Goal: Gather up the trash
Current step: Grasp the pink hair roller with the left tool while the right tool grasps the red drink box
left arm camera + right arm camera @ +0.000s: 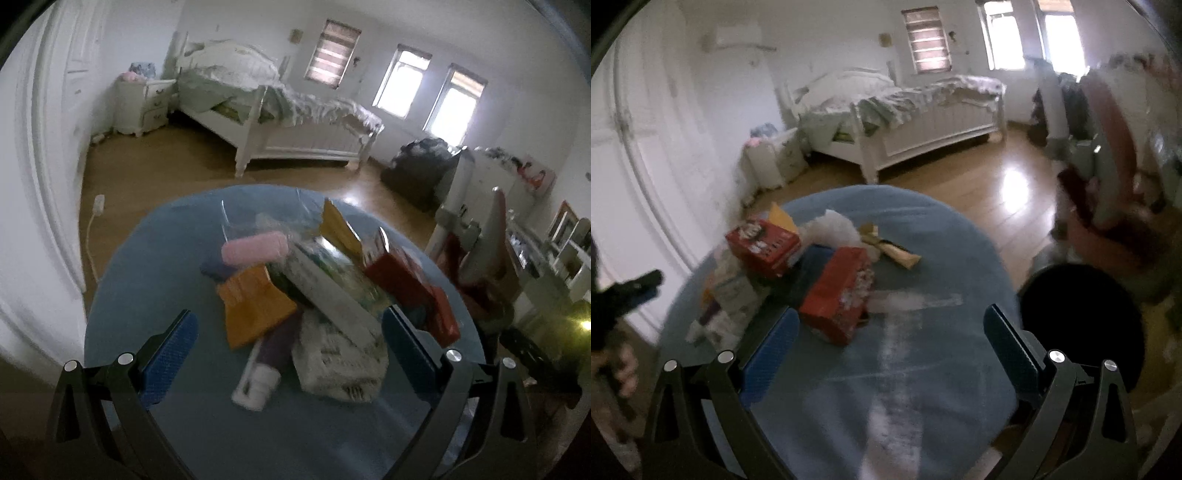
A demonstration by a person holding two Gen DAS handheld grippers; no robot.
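Left gripper (286, 334) spread wide over piled trash; right gripper (892, 334) likewise wide, empty. Best closed squarely on red box (836, 293).

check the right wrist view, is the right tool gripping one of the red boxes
No, the right tool is open and holds nothing; the nearer red box lies on the blue table just ahead of its left finger.
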